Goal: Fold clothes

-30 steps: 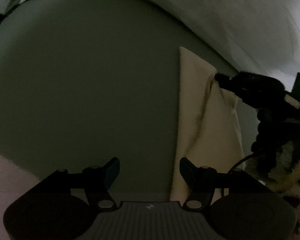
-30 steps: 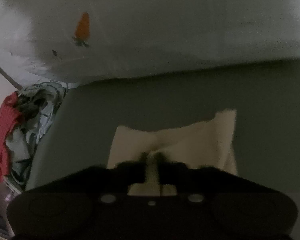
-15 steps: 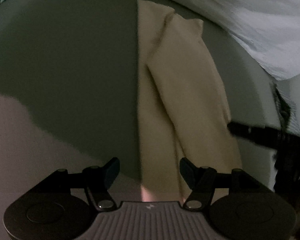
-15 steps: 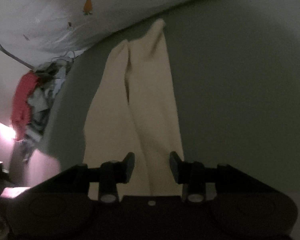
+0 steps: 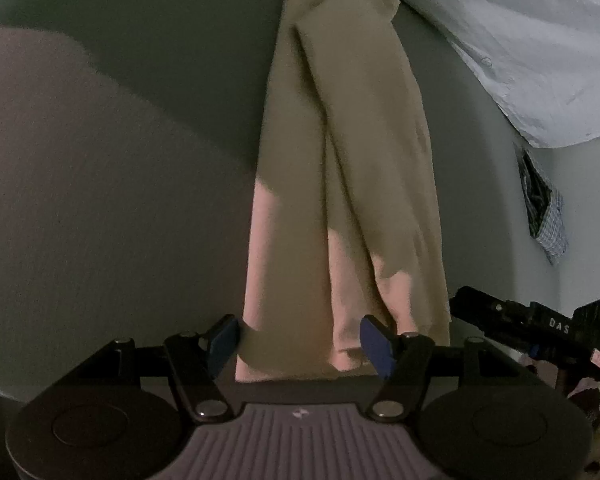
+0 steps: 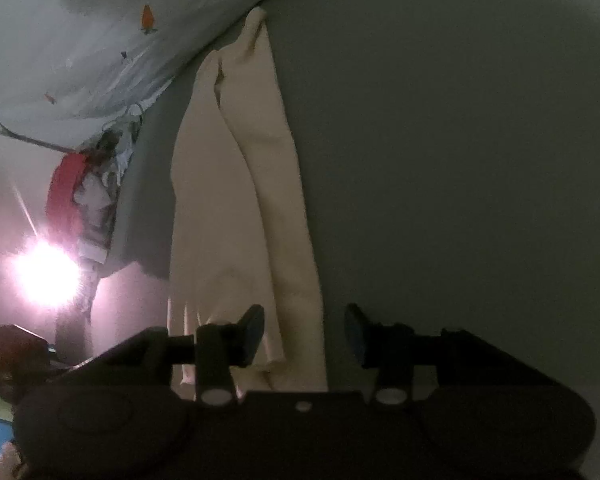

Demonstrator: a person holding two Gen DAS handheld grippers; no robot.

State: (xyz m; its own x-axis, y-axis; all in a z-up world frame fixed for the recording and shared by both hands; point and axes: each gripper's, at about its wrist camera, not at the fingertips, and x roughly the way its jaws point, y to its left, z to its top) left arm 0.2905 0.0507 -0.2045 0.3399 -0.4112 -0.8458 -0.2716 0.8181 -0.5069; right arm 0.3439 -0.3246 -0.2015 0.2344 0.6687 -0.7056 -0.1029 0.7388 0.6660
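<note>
hovering both claws over the near end of the cream cloth

my left claw (image 5: 300,340) and right claw (image 6: 305,330) are both wide apart and hold nothing. the cream cloth (image 5: 340,160) lies long and thin on the grey bed (image 5: 160,80), folded over itself. i think a grab could catch only the top layer, and then the fold would slide open. the two claws are near each other and could bump. the white sheet (image 5: 520,60) is close at the far end; the right side has lots of bare bed.
</note>
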